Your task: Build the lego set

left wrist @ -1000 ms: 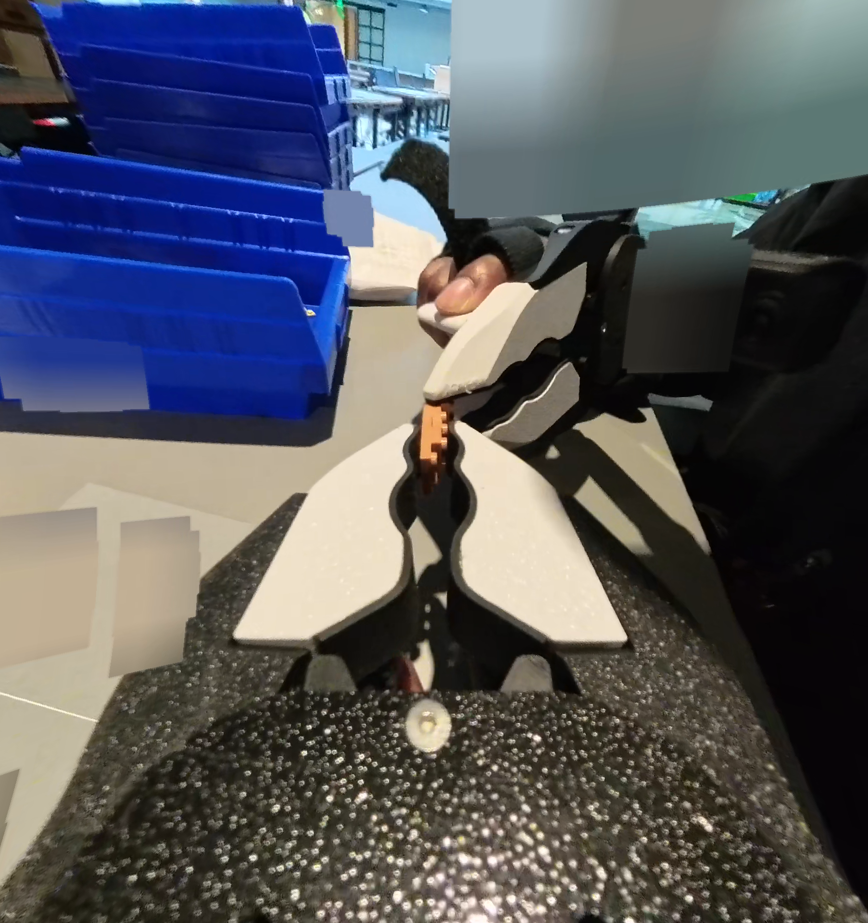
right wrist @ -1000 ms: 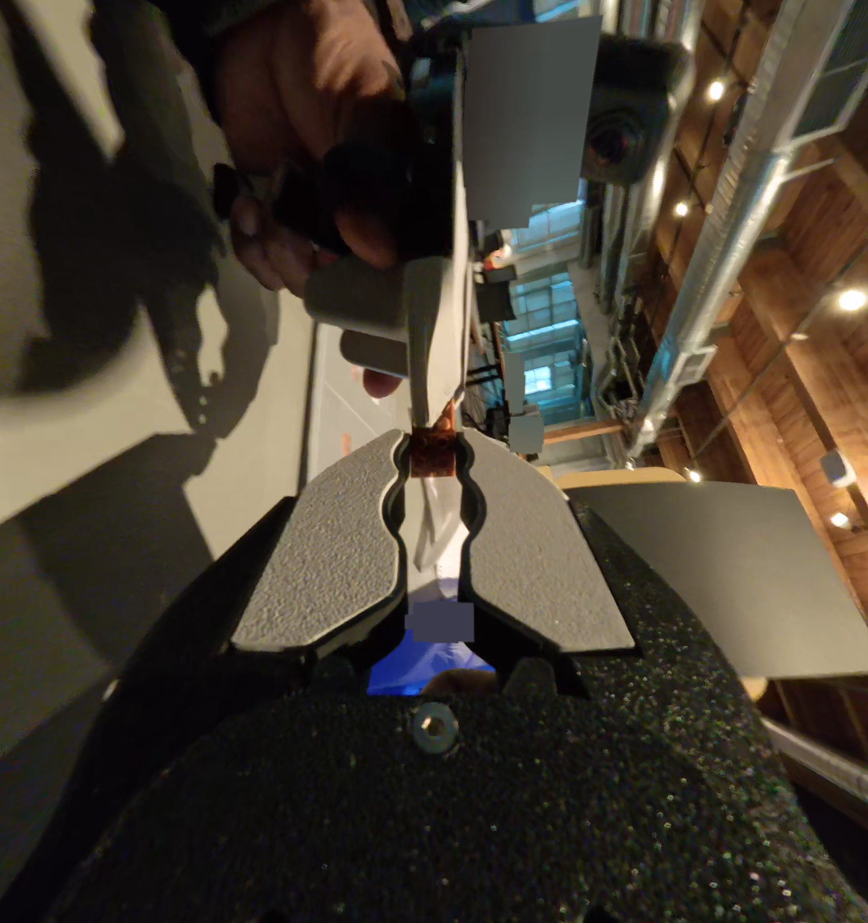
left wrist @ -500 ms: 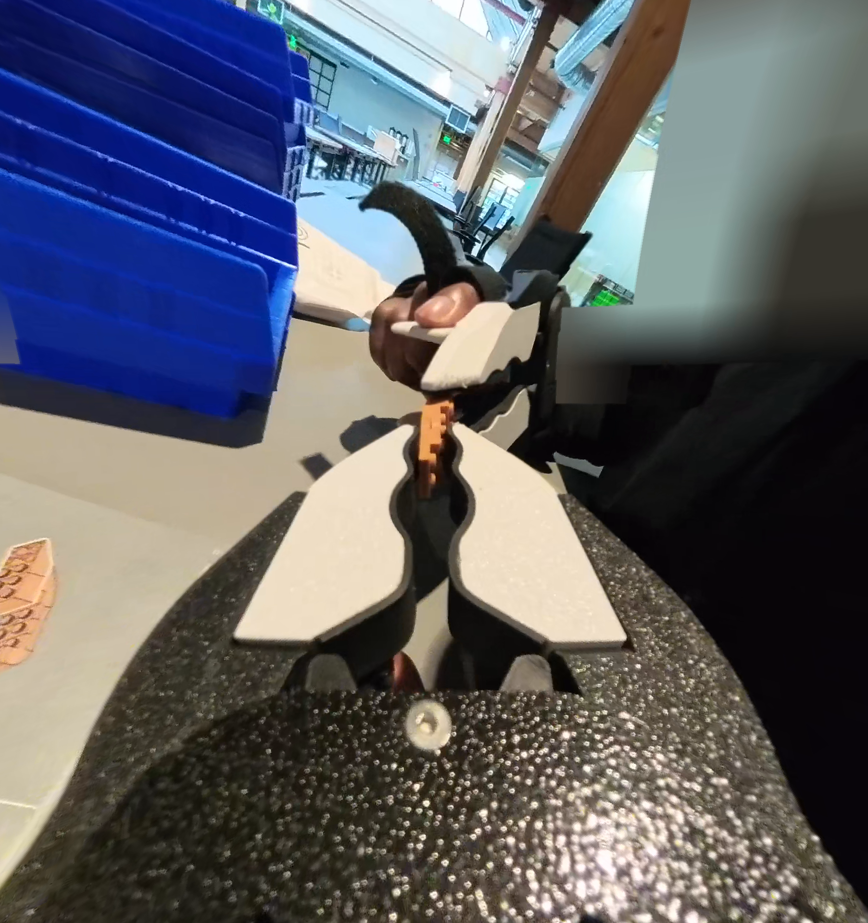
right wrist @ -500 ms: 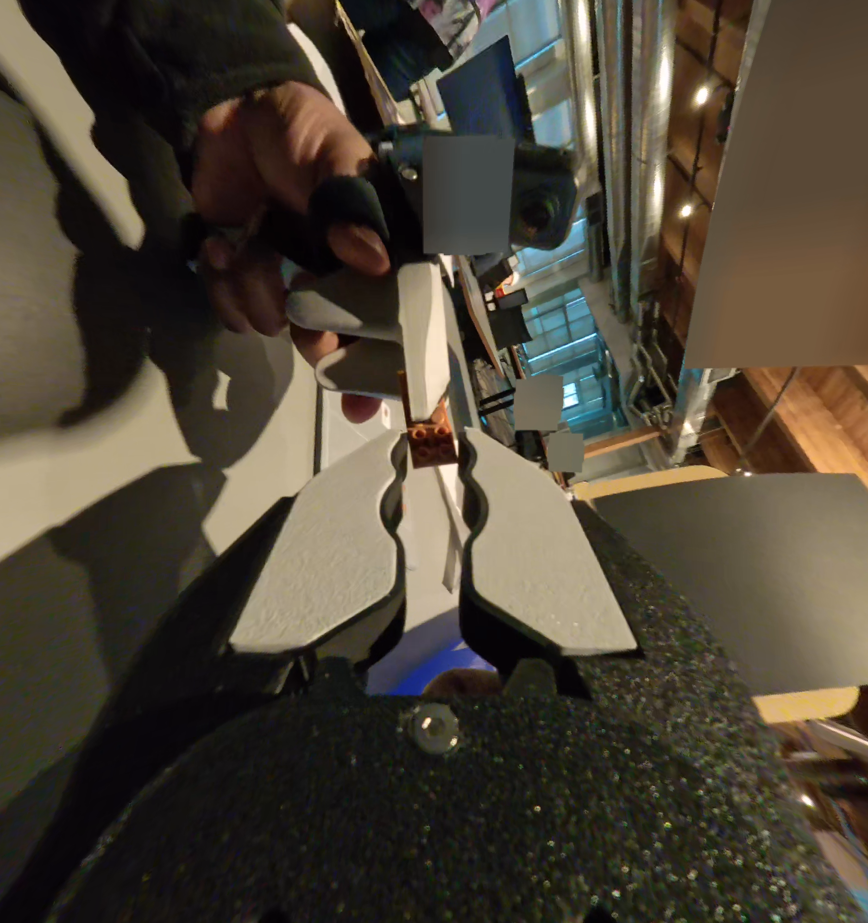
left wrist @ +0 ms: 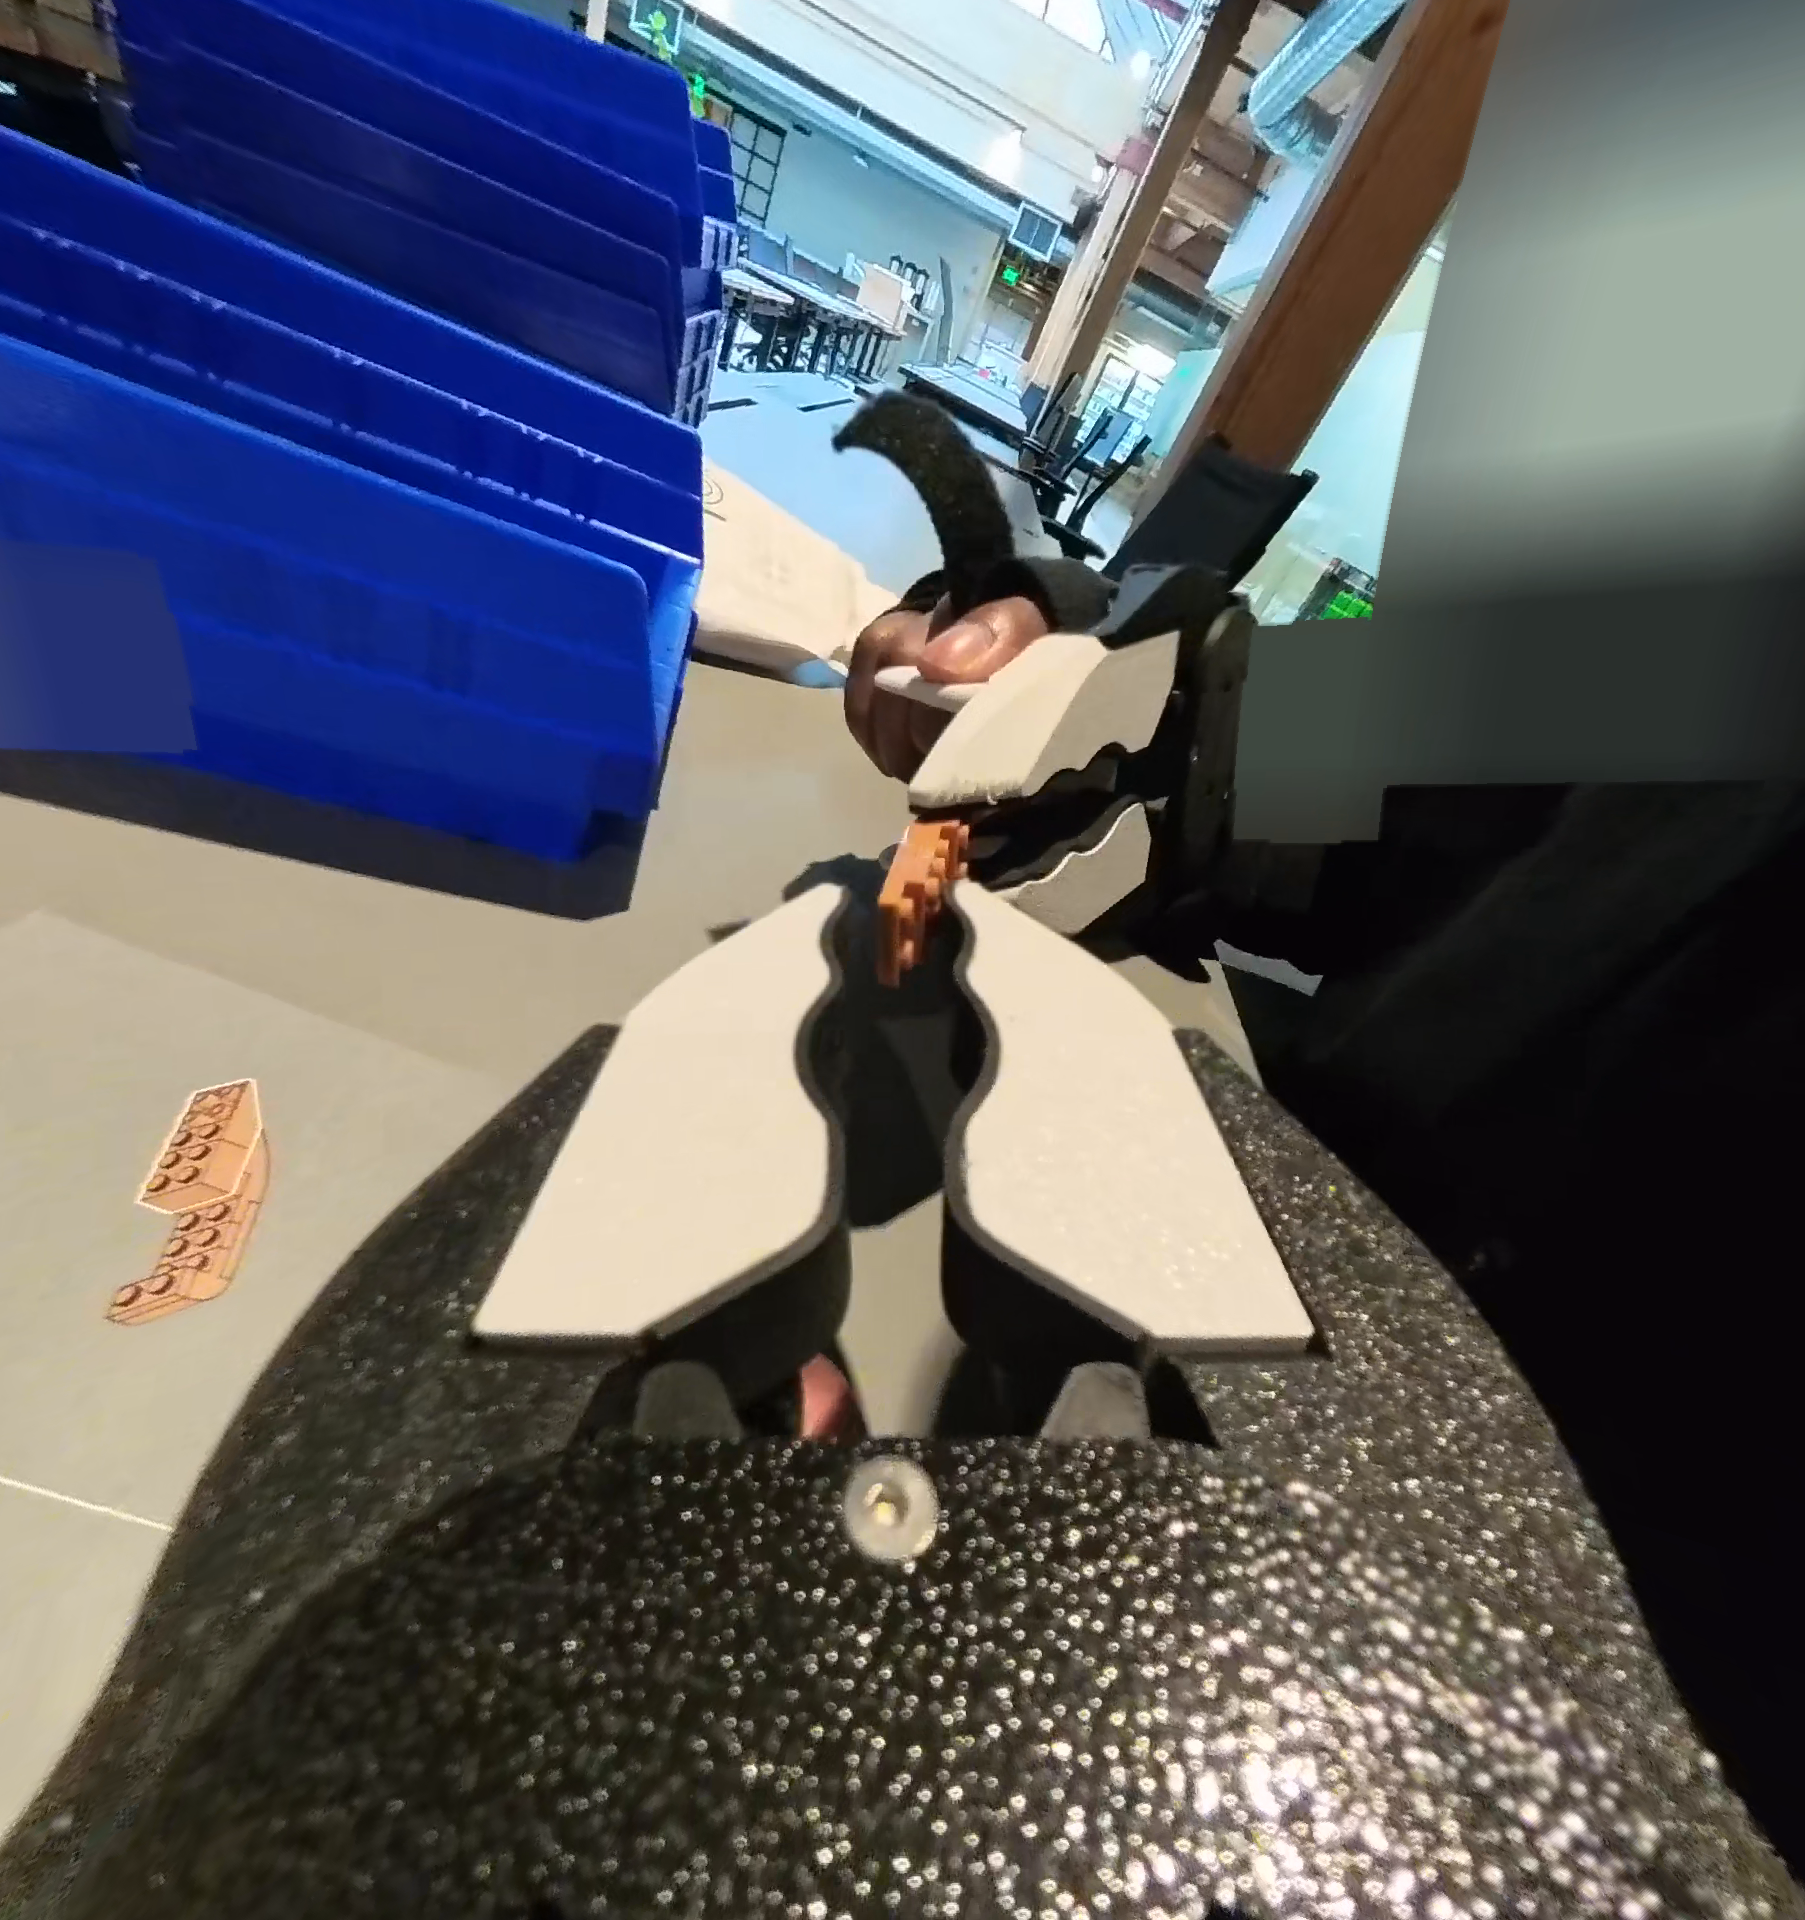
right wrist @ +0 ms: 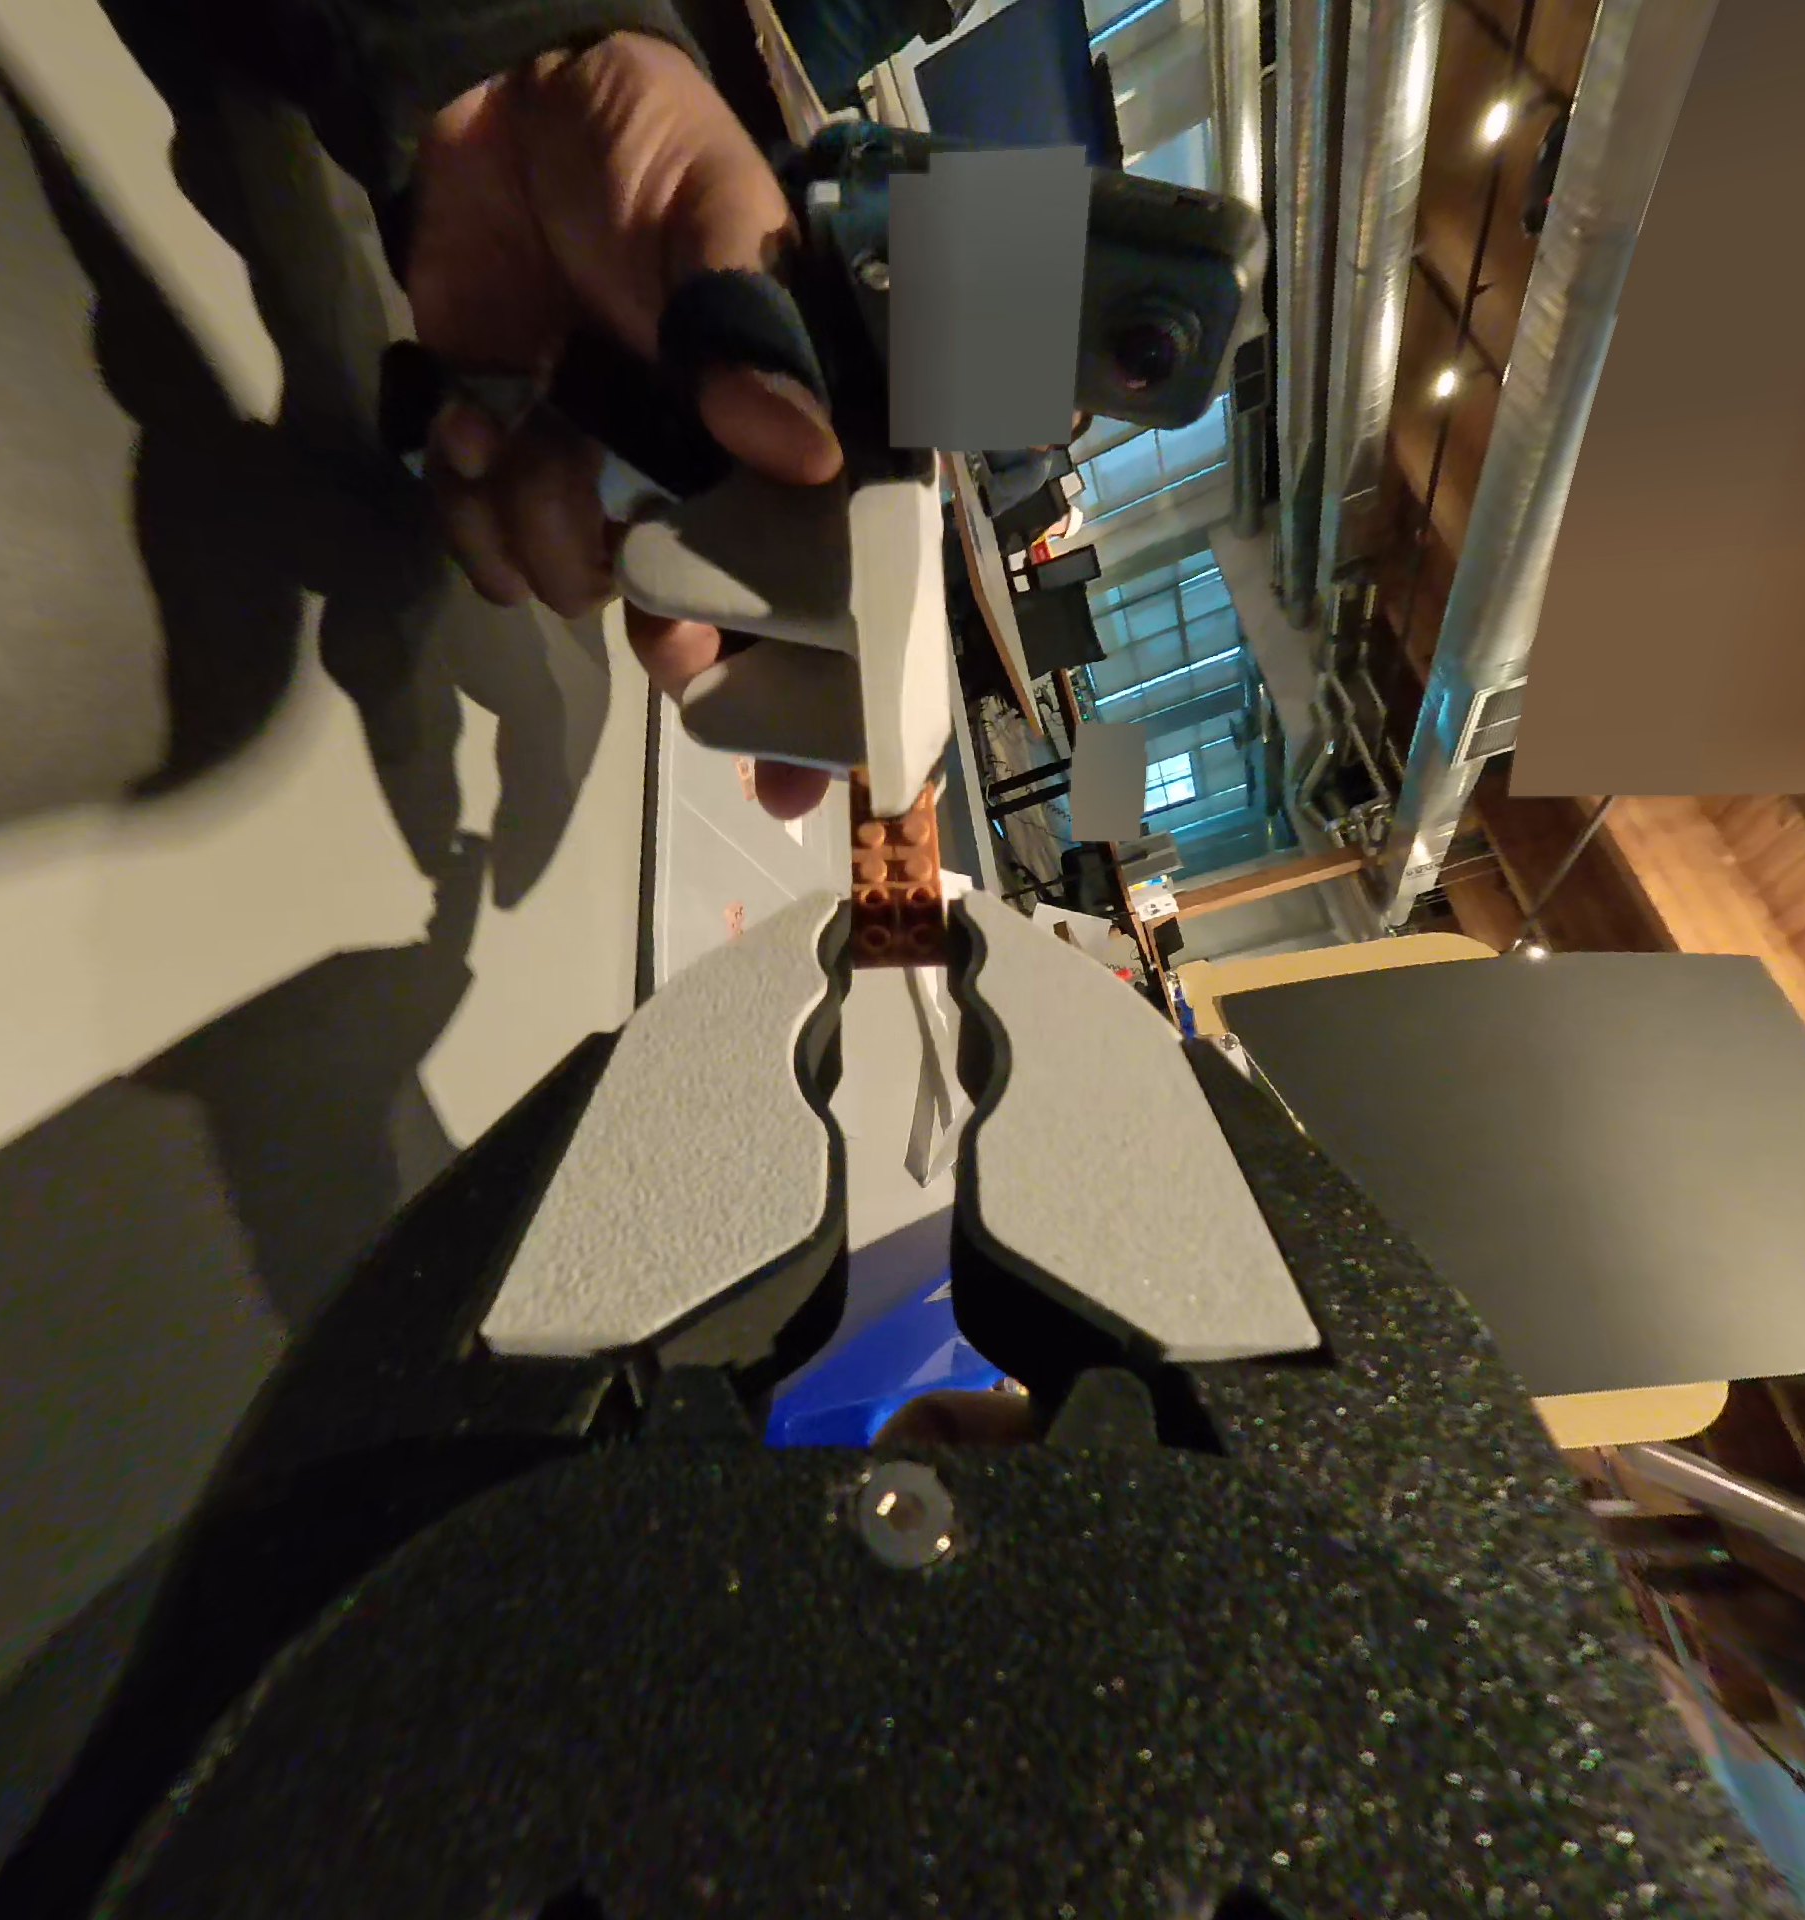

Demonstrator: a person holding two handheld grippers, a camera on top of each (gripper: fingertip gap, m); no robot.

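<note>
A: Left wrist view first: where is the brick relative to the left tongs [left wrist: 903,920]?

B: The orange lego piece [left wrist: 910,902] stands on edge between their tips, studs facing right. Its lower end sits inside the gap, its upper end pokes out past the tips. Whether those tips actually press on it, I cannot tell; they stand narrowly apart with the piece between.

A: And the right tongs [left wrist: 945,831]?

B: Just beyond the piece, coming in from the right, turned sideways. Their tips meet the piece's far end. A hand [left wrist: 908,675] grips them behind.

A: What does the right wrist view add?

B: There the right tongs [right wrist: 898,925] are nearly closed, clamped on the lego piece [right wrist: 896,894], touching both its sides. The left tongs [right wrist: 893,779] come down from above onto the piece's far end, held by the other hand [right wrist: 586,260].

A: Anything else near the piece?

B: Left of it, blue bins [left wrist: 306,499] stand on the grey desk [left wrist: 358,987]. Nearer, also left, a sheet carries a printed brick drawing [left wrist: 197,1205].
</note>
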